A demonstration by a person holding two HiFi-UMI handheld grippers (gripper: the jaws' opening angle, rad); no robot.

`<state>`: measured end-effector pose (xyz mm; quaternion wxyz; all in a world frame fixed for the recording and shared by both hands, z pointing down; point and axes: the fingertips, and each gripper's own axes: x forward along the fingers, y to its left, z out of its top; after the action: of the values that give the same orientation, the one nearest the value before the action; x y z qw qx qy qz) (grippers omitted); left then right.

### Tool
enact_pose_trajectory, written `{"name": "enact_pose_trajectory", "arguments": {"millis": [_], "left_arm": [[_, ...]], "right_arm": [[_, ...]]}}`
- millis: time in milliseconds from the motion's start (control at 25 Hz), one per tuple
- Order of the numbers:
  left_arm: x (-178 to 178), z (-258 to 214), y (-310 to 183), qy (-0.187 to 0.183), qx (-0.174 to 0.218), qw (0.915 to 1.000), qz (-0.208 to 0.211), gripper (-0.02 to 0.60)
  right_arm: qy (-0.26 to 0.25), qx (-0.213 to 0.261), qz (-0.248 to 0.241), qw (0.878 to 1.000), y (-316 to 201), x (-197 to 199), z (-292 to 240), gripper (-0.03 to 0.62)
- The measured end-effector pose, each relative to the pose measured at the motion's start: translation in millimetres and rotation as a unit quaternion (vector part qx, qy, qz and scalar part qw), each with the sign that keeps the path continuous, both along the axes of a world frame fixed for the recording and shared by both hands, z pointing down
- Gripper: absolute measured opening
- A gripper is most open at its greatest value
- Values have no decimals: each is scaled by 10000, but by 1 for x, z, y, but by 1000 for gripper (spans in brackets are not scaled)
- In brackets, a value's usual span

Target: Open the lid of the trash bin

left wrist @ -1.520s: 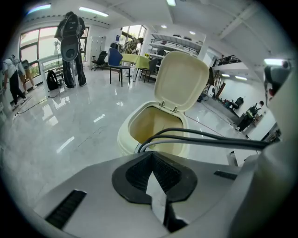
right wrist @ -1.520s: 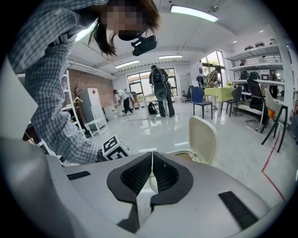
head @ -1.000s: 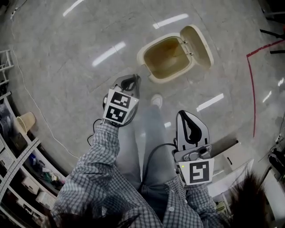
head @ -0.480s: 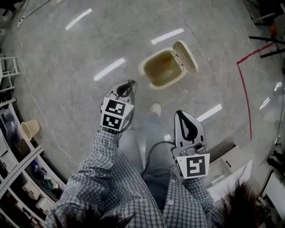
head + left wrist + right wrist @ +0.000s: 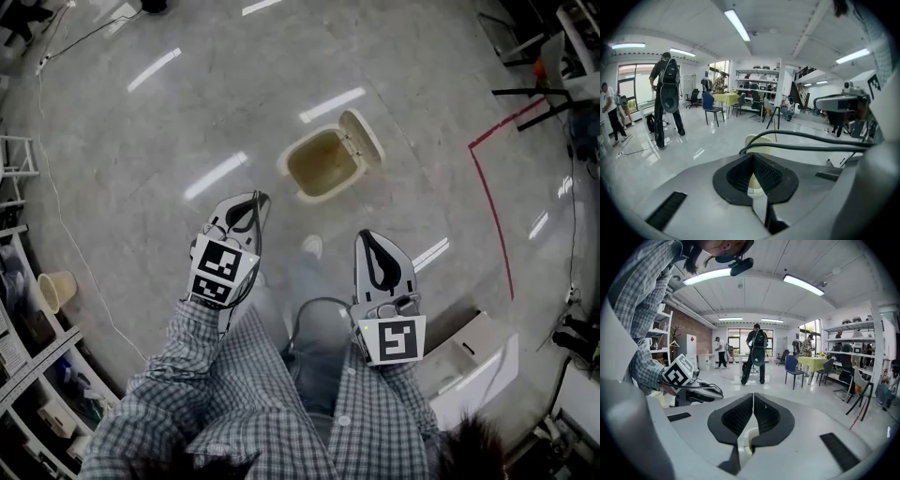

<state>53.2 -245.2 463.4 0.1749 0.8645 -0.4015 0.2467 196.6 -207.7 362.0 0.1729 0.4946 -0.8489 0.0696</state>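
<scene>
Standing open, the beige plastic trash bin lay far-right of the closed left hand-held gripper, far-left of the closed right hand-held gripper.

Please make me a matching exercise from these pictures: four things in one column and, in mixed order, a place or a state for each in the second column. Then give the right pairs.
Things
1. cream plastic trash bin
2. red tape line
3. small tan basket
4. left gripper

Places and states
A. jaws together, holding nothing
B. beside the shelves, at the left edge
C. lid raised
D. on the grey floor, right of the bin

Pairs: 1-C, 2-D, 3-B, 4-A
</scene>
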Motion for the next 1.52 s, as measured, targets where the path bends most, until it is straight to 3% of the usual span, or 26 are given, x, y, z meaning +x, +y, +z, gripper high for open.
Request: {"name": "enact_pose_trajectory", "arguments": {"millis": [240, 720, 1200, 1520], "left_arm": [[-4, -56, 10, 122, 388, 9990, 188, 6], [-19, -138, 36, 142, 998, 9927, 661, 6], [-27, -166, 59, -47, 1333, 9871, 886, 6], [-26, -175, 58, 110, 1428, 9862, 837, 6]], "right_arm": [[119, 49, 225, 9997, 5, 3, -27, 23], [-15, 677, -19, 9977, 9, -29, -76, 23], [25, 1011, -103, 9948, 12, -43, -102, 23], [126, 1070, -150, 9941, 14, -48, -105, 23]]}}
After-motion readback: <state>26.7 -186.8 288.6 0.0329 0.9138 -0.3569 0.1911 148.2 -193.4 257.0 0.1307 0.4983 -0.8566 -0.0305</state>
